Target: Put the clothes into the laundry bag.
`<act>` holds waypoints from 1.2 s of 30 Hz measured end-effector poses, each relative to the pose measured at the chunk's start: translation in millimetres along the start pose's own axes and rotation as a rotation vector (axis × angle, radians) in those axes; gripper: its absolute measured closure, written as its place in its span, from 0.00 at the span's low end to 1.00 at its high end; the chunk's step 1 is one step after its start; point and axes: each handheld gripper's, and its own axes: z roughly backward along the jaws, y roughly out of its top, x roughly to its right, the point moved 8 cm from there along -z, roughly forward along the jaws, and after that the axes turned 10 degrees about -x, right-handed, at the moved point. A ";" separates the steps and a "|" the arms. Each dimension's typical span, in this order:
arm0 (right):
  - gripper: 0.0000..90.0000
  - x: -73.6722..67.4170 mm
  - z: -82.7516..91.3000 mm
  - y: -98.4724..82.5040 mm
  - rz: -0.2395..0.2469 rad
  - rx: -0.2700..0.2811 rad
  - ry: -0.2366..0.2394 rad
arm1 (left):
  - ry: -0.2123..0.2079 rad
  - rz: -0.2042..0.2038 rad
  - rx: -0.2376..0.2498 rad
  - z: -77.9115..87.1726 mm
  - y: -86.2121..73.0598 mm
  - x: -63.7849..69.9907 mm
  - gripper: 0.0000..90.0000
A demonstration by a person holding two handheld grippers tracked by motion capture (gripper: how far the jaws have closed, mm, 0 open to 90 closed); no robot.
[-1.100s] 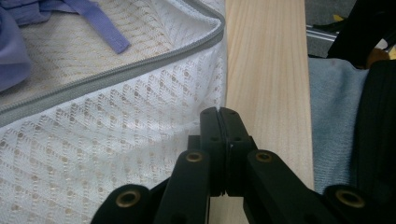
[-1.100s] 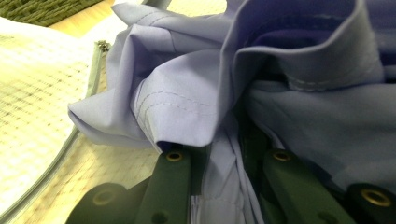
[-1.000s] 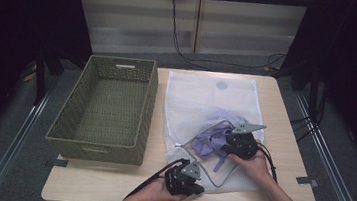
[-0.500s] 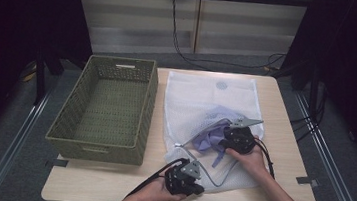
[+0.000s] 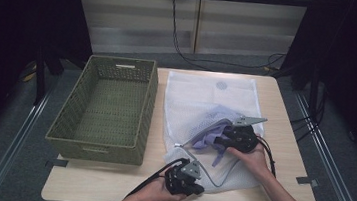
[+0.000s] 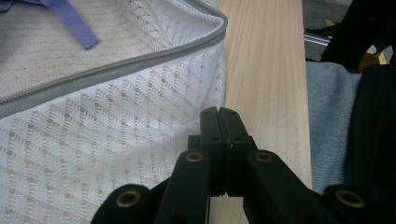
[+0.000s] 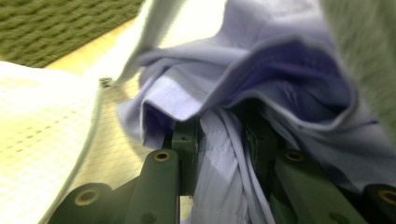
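A white mesh laundry bag [image 5: 202,95] lies on the wooden table [image 5: 289,132], its grey zipper [image 6: 107,70] undone. A purple garment [image 5: 206,137] sits at the bag's opening. My right gripper [image 5: 221,139] is shut on it, and folds of the purple garment [image 7: 280,70] bunch between and over the jaws of the right gripper [image 7: 224,135]. My left gripper [image 5: 189,181] is near the table's front edge. There the left gripper [image 6: 219,116] has its jaws pressed together at the edge of the mesh bag [image 6: 93,154], apparently pinching it.
A green woven basket [image 5: 66,124] stands on the left half of the table, close to the bag's left side. Cables trail from both grippers. The table's front edge runs just below the left hand [image 5: 149,195].
My right gripper has shifted a little to the left, carrying the purple garment toward the bag's opening. The left gripper has hardly moved.
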 end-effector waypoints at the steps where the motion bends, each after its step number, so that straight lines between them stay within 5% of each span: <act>1: 0.72 -1.6 2.7 0.6 0.001 0.006 0.011 | -0.001 0.000 -0.001 0.0 0.0 0.0 1.00; 7: 0.53 -7.1 18.6 1.6 -0.003 0.039 0.053 | 0.001 -0.010 -0.039 2.3 -2.0 -1.1 1.00; 13: 0.50 -14.9 35.0 -2.2 0.007 0.058 0.079 | 0.000 -0.010 -0.037 2.2 -1.7 -1.0 1.00; 19: 0.71 -29.8 47.6 -3.4 0.059 0.082 0.112 | -0.003 -0.002 -0.037 2.2 -1.8 -0.9 1.00; 24: 0.92 -45.5 39.0 -11.4 0.113 0.020 0.173 | -0.004 0.006 -0.012 0.7 -0.5 -0.4 1.00; 29: 0.94 -44.9 25.8 -20.6 0.130 -0.049 0.174 | -0.001 -0.007 -0.042 2.5 -2.3 -1.4 1.00; 35: 0.87 -22.1 11.9 -29.4 0.085 -0.093 0.146 | -0.007 0.002 -0.033 1.9 -1.8 -1.1 1.00; 36: 0.87 -20.9 10.4 -29.2 0.081 -0.094 0.150 | -0.011 0.012 0.000 0.0 -0.1 -0.5 1.00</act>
